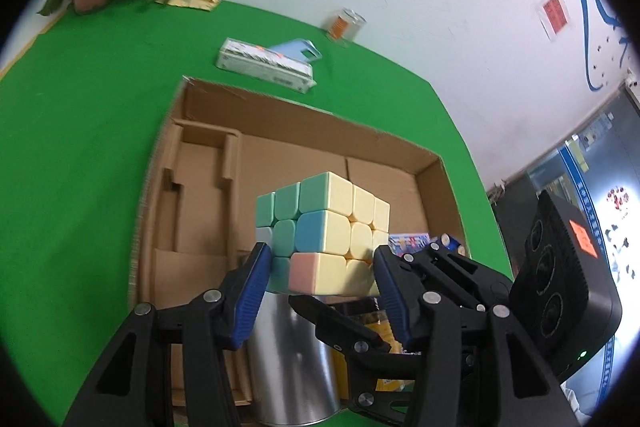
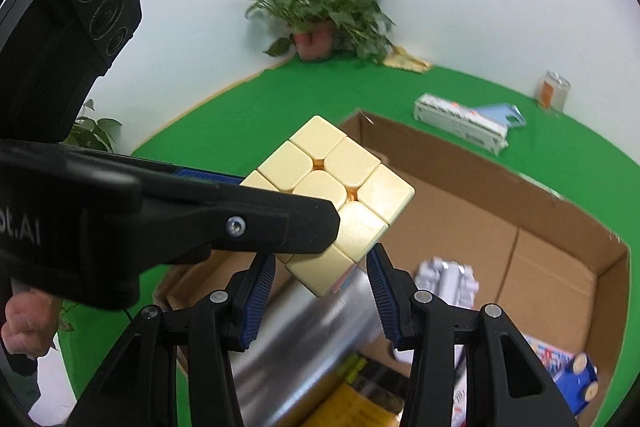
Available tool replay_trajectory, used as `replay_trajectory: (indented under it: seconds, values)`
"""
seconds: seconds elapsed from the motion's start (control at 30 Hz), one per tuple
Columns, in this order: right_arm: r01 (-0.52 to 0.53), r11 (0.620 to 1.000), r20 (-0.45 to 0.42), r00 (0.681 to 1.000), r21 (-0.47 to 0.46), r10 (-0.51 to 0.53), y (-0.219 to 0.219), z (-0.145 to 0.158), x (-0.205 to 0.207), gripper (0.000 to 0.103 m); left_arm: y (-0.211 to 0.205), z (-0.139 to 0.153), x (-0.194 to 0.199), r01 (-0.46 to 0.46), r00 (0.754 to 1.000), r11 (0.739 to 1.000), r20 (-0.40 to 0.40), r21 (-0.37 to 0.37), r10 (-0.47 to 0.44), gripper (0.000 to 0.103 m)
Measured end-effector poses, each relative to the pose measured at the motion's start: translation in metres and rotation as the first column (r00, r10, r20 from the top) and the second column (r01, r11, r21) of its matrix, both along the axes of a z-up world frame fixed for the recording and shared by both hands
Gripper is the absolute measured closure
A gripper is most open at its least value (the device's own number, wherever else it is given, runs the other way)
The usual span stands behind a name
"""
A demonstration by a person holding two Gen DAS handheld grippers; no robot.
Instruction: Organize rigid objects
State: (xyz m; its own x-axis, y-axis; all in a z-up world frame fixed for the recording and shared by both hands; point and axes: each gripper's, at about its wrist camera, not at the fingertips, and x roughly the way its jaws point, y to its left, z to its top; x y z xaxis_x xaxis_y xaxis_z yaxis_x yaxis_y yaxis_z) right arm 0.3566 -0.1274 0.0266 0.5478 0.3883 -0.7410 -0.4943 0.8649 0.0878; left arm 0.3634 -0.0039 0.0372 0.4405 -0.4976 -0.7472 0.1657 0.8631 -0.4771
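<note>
- The green counter (image 1: 80, 115) carries an open cardboard box (image 1: 304, 131), the landmark here.
- Inside the box, at its near end, lies a metal can (image 1: 288, 359) on its side.
- Above the box hangs a pastel puzzle cube (image 1: 324, 235) — the left gripper (image 1: 320, 279) has its jaws closed against two opposite sides.
- The right gripper (image 2: 322, 291) sits just under the cube, jaws apart — whether they touch it I cannot tell.
- Beyond the box lies a long white carton (image 1: 264, 65).

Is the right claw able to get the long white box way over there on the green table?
Probably not yet: the right claw sits around the cube, and the long white box lies beyond the cardboard box.
</note>
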Motion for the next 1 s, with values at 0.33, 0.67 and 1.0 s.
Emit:
replay_trajectory:
  seconds: [0.33, 0.67, 1.0]
  values:
    - [0.208, 0.974, -0.187, 0.964, 0.087, -0.189, -0.107, -0.031, -0.007, 0.019, -0.052, -0.026, 0.008, 0.097, 0.995, 0.995, -0.029, -0.007, -0.098, 0.052]
    - [0.355, 0.918, -0.012, 0.933, 0.177, -0.359, -0.162, -0.03, -0.129, 0.0, -0.025, -0.016, -0.094, -0.058, 0.949, 0.979, 0.316, 0.194, -0.006, 0.02]
    - [0.433, 0.9, 0.063, 0.898, 0.055, -0.436, -0.121, -0.053, -0.217, 0.0, -0.036, -0.045, -0.171, -0.192, 0.935, 0.954, 0.339, 0.229, 0.107, 0.02]
